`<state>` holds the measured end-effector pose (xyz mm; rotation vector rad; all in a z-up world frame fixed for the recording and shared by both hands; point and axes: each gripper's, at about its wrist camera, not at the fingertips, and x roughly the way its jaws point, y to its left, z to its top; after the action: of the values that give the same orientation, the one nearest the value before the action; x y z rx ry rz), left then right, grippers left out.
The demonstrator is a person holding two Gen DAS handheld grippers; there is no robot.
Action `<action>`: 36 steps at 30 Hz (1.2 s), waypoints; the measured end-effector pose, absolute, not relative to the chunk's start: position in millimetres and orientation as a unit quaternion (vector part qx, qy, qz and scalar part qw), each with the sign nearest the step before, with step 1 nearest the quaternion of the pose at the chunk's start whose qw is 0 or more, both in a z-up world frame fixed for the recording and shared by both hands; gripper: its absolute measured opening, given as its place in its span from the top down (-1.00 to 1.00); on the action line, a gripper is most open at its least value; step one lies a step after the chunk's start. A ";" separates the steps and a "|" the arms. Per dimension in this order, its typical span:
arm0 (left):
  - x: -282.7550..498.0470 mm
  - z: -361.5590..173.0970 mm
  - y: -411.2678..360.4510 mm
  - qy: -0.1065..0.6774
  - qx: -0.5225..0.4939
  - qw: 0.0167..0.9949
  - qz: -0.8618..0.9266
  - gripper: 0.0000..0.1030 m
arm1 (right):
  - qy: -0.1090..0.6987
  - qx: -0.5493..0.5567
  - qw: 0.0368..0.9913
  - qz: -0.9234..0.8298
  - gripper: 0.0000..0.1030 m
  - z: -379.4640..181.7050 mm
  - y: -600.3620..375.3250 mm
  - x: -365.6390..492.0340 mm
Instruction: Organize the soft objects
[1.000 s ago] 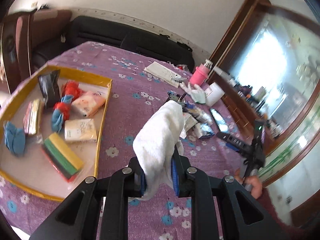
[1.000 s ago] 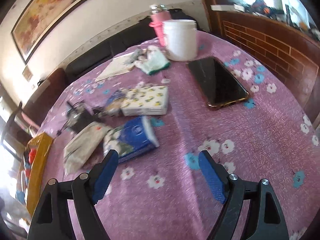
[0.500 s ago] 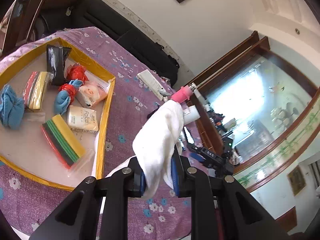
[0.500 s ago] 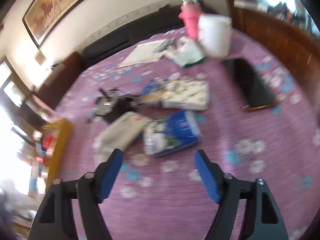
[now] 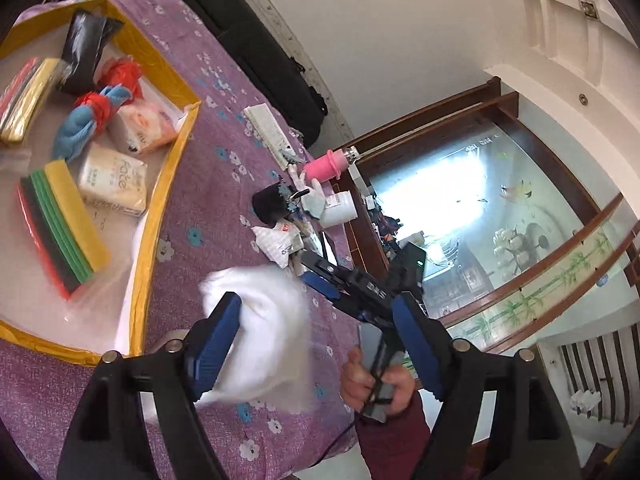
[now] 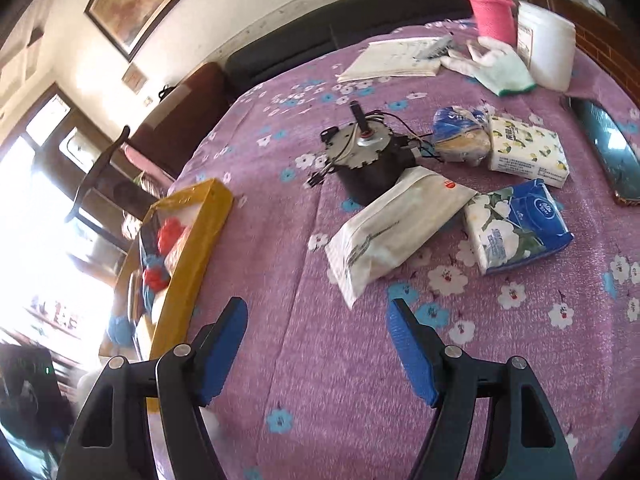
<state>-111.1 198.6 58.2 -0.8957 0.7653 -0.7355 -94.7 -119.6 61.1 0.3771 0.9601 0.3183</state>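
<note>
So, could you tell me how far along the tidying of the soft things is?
Partly done: the yellow tray already holds sponges, tissue packs and cloths. In hand: the left gripper is opening, and the white towel lies blurred between its jaws, outside the tray. Left: tissue packs ahead of the open right gripper.
</note>
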 end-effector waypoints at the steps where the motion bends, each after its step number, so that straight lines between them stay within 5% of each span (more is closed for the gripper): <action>1: -110.5 56.3 198.9 0.356 -0.412 0.768 -0.335 -0.49 | 0.456 0.175 0.860 0.150 -0.49 61.3 -118.9 -97.2; 9: -114.8 62.9 181.9 0.375 -0.328 0.813 -0.301 -0.49 | 0.463 0.169 0.856 0.153 -0.49 58.4 -136.9 -113.3; 16: -106.1 45.1 155.5 0.417 -0.263 0.826 -0.274 -0.48 | 0.511 0.067 0.806 0.292 -0.49 36.7 -57.9 -163.9; 20: -102.5 39.1 147.7 0.429 -0.242 0.828 -0.269 -0.27 | 0.496 0.011 0.818 0.291 -0.49 28.1 -22.4 -176.8; 24: -105.8 38.9 140.6 0.435 -0.221 0.831 -0.266 -0.27 | 0.495 0.010 0.815 0.300 0.44 30.3 -17.2 -179.7; 33: -95.7 23.7 99.6 0.460 -0.147 0.841 -0.243 -0.28 | 0.458 0.035 0.860 0.224 0.60 50.9 -90.8 -210.3; 36: -94.3 19.1 86.9 0.454 -0.119 0.854 -0.225 -0.44 | 0.442 0.032 0.875 0.197 0.60 64.3 -113.2 -216.8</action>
<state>-94.3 86.9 19.1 -0.2510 0.9550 -0.4723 -216.8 -113.2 64.3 0.0677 0.9229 0.4105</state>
